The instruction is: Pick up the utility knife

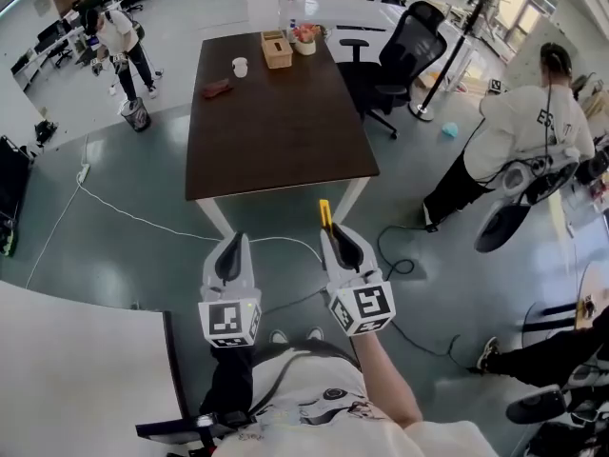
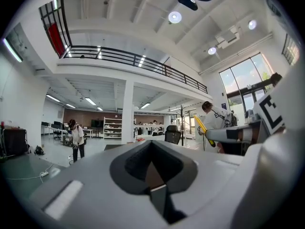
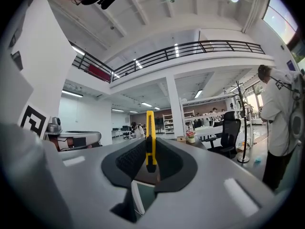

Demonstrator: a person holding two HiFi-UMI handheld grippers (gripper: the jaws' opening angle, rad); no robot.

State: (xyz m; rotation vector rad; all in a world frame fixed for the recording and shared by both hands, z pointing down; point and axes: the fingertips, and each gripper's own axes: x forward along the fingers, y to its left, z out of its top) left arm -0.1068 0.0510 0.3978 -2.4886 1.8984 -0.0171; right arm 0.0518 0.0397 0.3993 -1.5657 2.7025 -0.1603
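The utility knife (image 3: 150, 140) is yellow with a black slider. It stands clamped between the jaws of my right gripper (image 3: 150, 162) and sticks out past the tips. In the head view the right gripper (image 1: 341, 246) is raised above the floor with the yellow knife (image 1: 324, 213) poking forward toward the table's near edge. My left gripper (image 1: 231, 255) hangs level beside it, shut with nothing held. The left gripper view shows its own jaws (image 2: 151, 168) pressed together, and the knife (image 2: 202, 128) at the right in the other gripper.
A dark brown table (image 1: 276, 127) stands ahead with a tissue box (image 1: 277, 49), a cup (image 1: 240, 67), a flower pot (image 1: 304, 40) and a reddish item (image 1: 216, 89). A black office chair (image 1: 400, 55) stands at its right. People are at the right and far left; cables lie on the floor.
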